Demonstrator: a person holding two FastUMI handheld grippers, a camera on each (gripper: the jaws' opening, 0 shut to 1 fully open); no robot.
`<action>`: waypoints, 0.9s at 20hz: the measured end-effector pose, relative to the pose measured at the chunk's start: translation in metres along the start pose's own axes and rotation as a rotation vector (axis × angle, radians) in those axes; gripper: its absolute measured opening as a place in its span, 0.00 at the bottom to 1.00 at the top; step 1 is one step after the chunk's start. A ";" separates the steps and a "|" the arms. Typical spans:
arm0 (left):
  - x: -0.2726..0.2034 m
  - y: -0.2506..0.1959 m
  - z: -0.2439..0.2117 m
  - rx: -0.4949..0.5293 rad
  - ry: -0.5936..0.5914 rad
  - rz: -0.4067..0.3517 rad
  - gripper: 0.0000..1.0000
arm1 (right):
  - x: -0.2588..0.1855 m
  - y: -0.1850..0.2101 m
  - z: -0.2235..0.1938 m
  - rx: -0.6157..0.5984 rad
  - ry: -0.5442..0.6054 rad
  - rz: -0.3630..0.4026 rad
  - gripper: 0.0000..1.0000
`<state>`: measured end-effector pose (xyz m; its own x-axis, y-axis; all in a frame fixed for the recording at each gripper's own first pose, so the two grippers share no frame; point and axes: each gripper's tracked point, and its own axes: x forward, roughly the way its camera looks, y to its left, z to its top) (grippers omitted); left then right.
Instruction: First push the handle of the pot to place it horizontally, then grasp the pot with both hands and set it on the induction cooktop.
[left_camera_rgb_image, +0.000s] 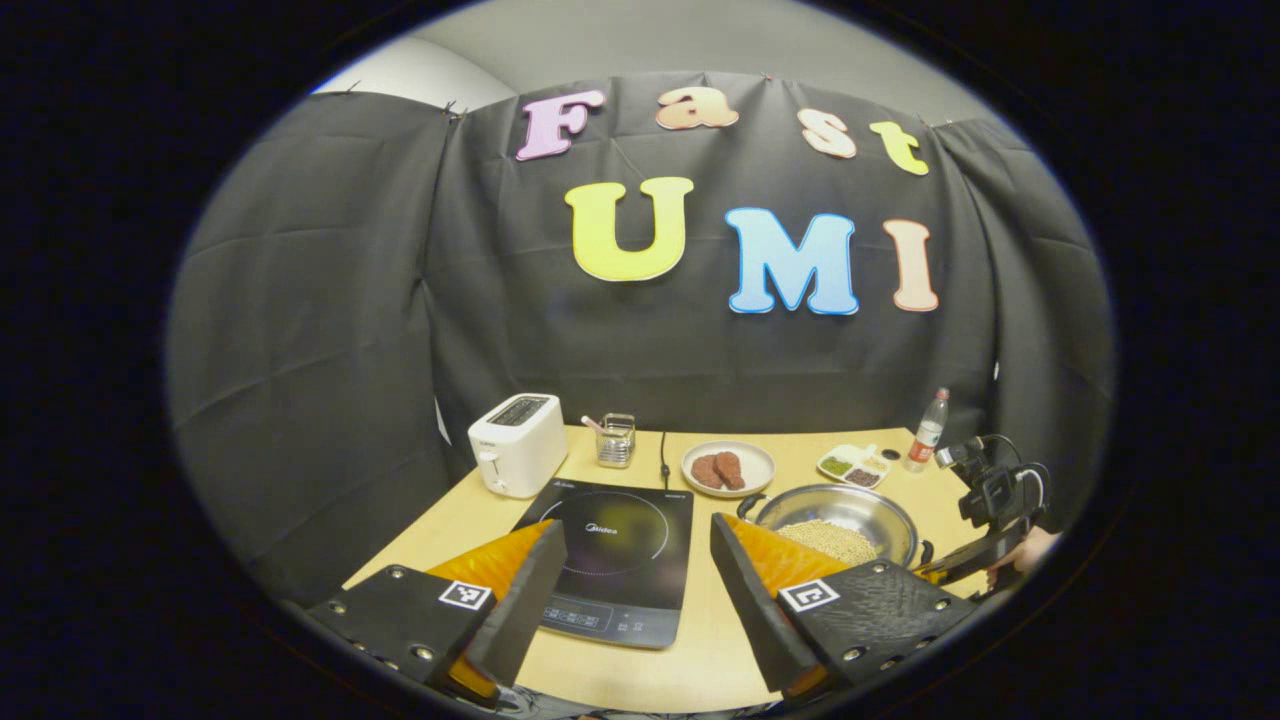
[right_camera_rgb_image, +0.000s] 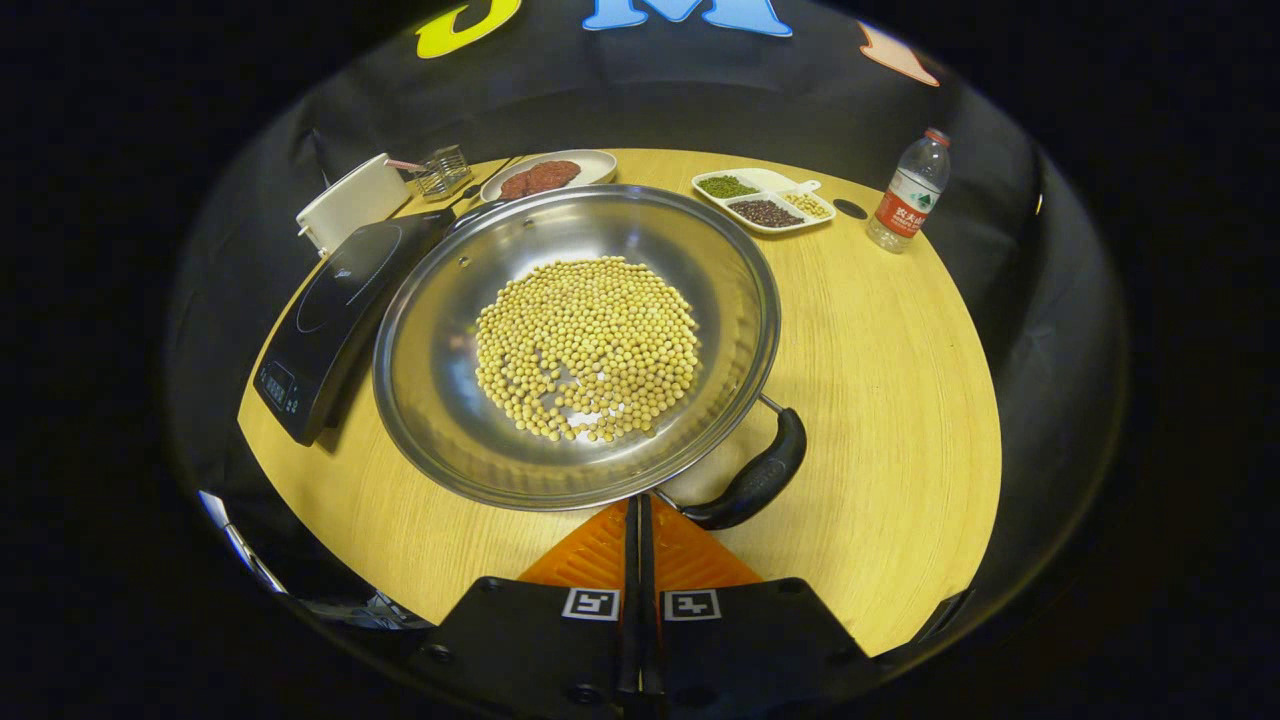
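The pot (right_camera_rgb_image: 575, 345), loaded with soybeans (right_camera_rgb_image: 588, 345), sits mid-table just right of the induction cooktop (right_camera_rgb_image: 335, 300). My right gripper (right_camera_rgb_image: 636, 520), fingers pressed together on nothing, meets the rim beside the near handle (right_camera_rgb_image: 755, 480). I judge a slow sideways push suits, keeping beans in. My left gripper (left_camera_rgb_image: 635, 570) hovers spread wide. The wooden table (right_camera_rgb_image: 880, 400) edge lies close.

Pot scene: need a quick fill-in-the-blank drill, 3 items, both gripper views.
1. The pot holds a heap of pale yellow ____.
2. The right gripper sits by the pot's near handle with its fingers ____.
3. The left gripper hovers with its fingers ____ in front of the induction cooktop.

Missing words: beans; shut; open
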<state>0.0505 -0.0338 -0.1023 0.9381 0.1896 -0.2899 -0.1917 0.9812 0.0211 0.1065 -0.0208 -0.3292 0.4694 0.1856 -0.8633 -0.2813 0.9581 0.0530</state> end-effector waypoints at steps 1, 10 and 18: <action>0.001 -0.002 0.001 0.001 -0.002 0.001 0.89 | 0.001 -0.004 0.001 -0.005 -0.002 -0.005 0.01; 0.011 -0.026 0.000 0.002 0.012 0.022 0.86 | 0.015 -0.040 0.015 -0.054 -0.008 -0.034 0.01; 0.021 -0.065 -0.003 -0.009 0.026 0.051 0.86 | 0.029 -0.078 0.026 -0.042 0.001 -0.018 0.02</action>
<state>0.0815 -0.0935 -0.1129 0.9193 0.2380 -0.3134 -0.2416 0.9700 0.0278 0.1640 -0.0840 -0.3450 0.4744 0.1678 -0.8642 -0.3076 0.9514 0.0159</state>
